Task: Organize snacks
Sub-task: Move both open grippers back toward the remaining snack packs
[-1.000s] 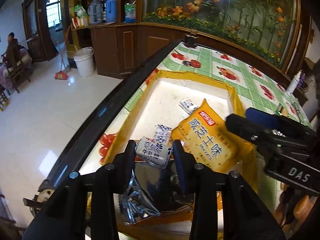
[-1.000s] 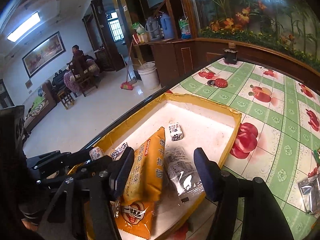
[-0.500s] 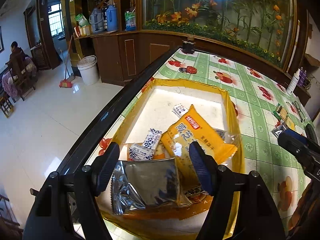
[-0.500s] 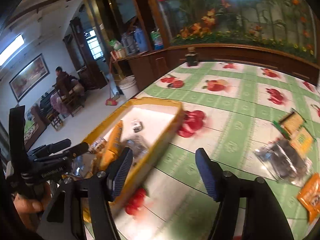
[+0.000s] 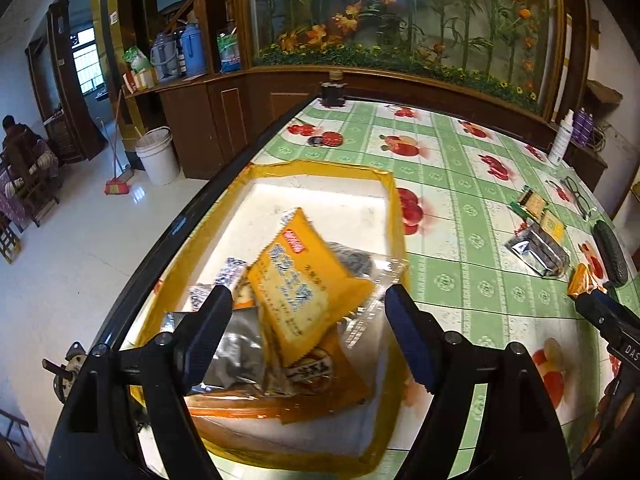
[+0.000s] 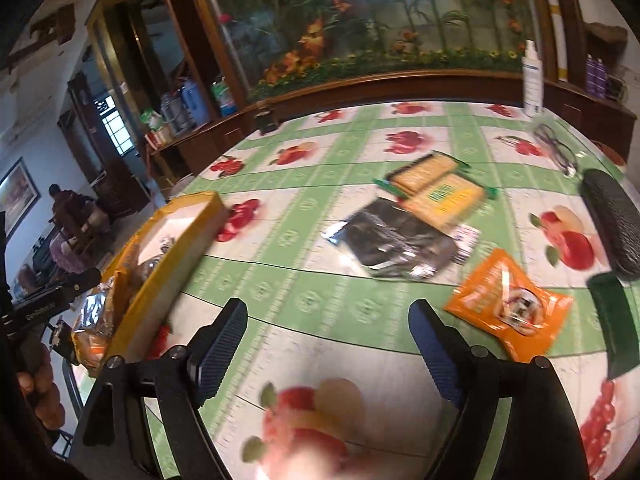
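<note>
Your left gripper (image 5: 308,320) had just opened, empty, over the yellow tray (image 5: 394,200); your right gripper (image 6: 328,344), probably empty too, gaped near the orange packet (image 6: 508,304).

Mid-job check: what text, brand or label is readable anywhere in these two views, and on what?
"DAS": on the right hand-held gripper, its body at the left view's edge; rest cut off.
Left hand-held gripper: white lettering, blurred.
Yellow snack bag in the box: print blurred.
Yellow cracker packs: green label unreadable.
Orange packet: unreadable.
</note>
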{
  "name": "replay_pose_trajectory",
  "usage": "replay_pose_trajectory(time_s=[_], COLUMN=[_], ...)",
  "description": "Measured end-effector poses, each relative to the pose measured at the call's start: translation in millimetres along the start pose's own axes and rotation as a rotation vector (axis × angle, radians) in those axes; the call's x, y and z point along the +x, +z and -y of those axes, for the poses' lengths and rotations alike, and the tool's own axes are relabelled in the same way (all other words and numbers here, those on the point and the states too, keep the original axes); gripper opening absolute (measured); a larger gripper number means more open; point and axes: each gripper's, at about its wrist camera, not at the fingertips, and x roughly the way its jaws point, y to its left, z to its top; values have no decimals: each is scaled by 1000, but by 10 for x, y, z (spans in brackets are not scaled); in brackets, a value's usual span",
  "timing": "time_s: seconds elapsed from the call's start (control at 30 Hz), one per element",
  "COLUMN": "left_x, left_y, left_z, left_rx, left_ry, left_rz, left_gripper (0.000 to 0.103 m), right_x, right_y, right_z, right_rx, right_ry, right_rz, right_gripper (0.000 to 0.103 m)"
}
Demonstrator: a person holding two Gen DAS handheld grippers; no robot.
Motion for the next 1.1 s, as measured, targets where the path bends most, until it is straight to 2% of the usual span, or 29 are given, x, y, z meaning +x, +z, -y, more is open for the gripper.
replay_pose_trajectory(time_s=[0.27,0.5,0.7,0.9,1.03,1.1], left_x=[47,96,236,479,630,683], left_y=[-65,-86,-37,78,159,188], left_z=[515,937,1443,1967,2158,2230], left_rx=[95,170,270,355,385,405], left_ry=[-54,-115,-261,-340,-447,-473], left_rz=[-32,-60,-89,-102,-135,-138], left_gripper=[79,79,79,79,79,79], right_x=[-169,-213,-132,-60,-70,-86], right_y=[-152,-128,-102,-65,-17,-6], right_z=[492,668,815,968,1079,1131], right_rx=[72,82,98,100,112,122], right_ry=[-67,-84,-113,-119,-119,-122], right_rz=[2,3,-22,-41,-42,-37], right_gripper=[86,86,86,86,86,86])
